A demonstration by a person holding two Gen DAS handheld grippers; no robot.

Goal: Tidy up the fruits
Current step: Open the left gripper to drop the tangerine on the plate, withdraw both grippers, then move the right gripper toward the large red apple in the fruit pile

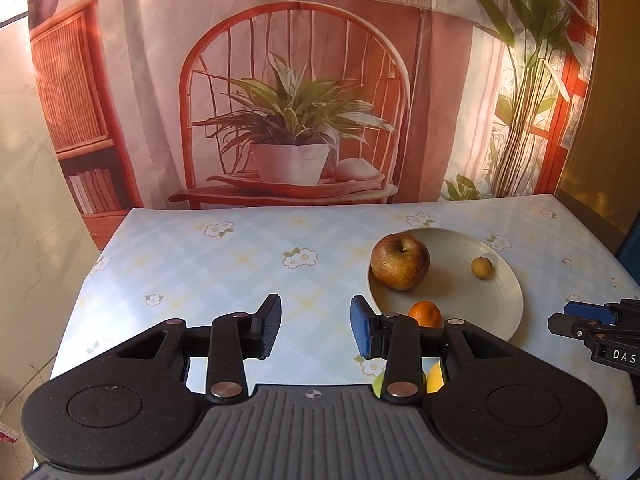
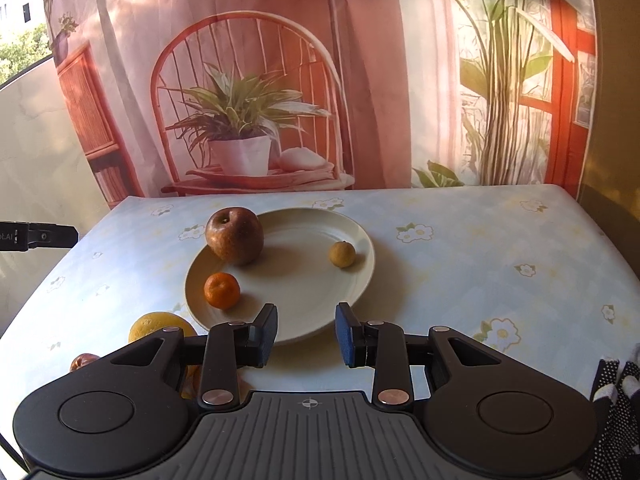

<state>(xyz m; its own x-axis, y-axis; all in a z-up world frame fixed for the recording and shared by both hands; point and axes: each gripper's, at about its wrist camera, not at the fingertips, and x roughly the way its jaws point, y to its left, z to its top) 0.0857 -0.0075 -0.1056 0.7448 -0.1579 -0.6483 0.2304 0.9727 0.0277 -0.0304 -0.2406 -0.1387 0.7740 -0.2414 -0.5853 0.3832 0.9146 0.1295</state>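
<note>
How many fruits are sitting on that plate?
3: an apple at the plate's far left, a small orange near left, a tiny yellowish fruit at right. More lie off-plate.

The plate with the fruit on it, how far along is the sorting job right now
Done: the apple, the mandarin and a small yellowish fruit sit on the plate. In hand: nothing; the left gripper and right gripper both have an empty gap between their pads. Left: a large yellow fruit and a small reddish one lie on the tablecloth beside the plate.
</note>
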